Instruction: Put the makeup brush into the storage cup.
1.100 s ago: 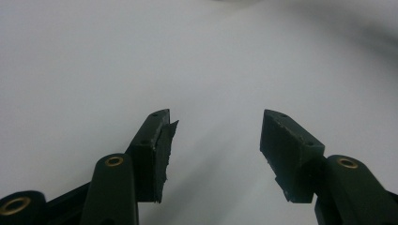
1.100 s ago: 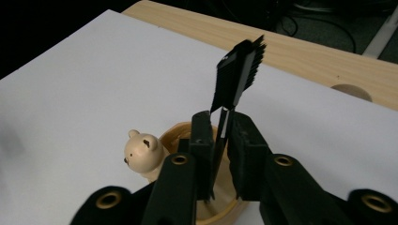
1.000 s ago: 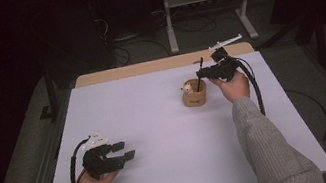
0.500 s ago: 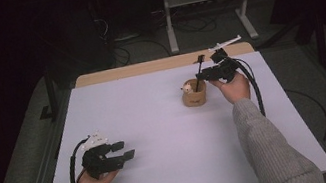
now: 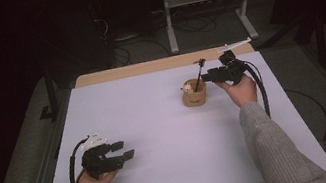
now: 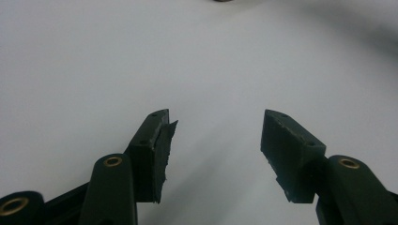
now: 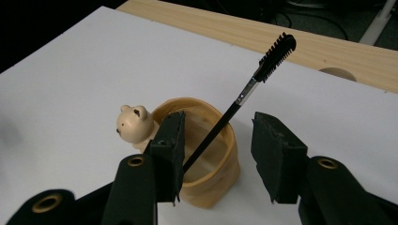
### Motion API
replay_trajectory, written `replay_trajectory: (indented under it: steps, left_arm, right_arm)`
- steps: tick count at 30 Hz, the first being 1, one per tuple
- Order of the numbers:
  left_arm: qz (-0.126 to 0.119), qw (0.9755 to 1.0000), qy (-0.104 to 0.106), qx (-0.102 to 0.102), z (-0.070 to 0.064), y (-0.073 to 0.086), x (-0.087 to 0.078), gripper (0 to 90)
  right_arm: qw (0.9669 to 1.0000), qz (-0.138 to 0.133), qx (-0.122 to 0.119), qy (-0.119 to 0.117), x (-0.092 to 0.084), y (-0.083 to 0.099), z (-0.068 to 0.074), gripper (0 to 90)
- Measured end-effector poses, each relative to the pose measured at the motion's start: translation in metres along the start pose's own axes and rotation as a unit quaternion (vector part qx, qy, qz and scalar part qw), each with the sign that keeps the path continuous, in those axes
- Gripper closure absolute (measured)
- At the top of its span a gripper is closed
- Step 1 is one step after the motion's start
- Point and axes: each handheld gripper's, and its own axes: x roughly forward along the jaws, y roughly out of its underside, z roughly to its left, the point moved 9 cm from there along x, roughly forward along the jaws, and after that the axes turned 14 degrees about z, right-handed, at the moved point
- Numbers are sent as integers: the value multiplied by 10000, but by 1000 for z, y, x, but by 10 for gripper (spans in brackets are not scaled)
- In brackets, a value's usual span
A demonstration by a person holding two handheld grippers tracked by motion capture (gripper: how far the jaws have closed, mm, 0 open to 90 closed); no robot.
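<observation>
Here, a thin black brush (image 7: 234, 105) leans in a small tan cup (image 7: 213, 159) with a bear figure (image 7: 133, 125) on its rim, toward the far right of the white tabletop (image 5: 156, 123). The right gripper (image 7: 218, 150), jaws just opened and spread clear of the handle, hangs beside it; the left gripper (image 6: 213, 145) rests open and empty near the front edge. The brush looks light, stiff and slick, best pinched mid-handle below the metal collar. Its long axis tilts, bristles up toward the far wooden edge.
</observation>
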Motion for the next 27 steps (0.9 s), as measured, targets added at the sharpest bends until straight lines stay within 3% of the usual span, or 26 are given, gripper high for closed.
replay_trajectory:
  steps: [27]
  left_arm:
    - [-37, 10000, -14, -41, -1, -1, -1, 406]
  right_arm:
    - [9994, -180, -139, -251, -21, 34, 9, 452]
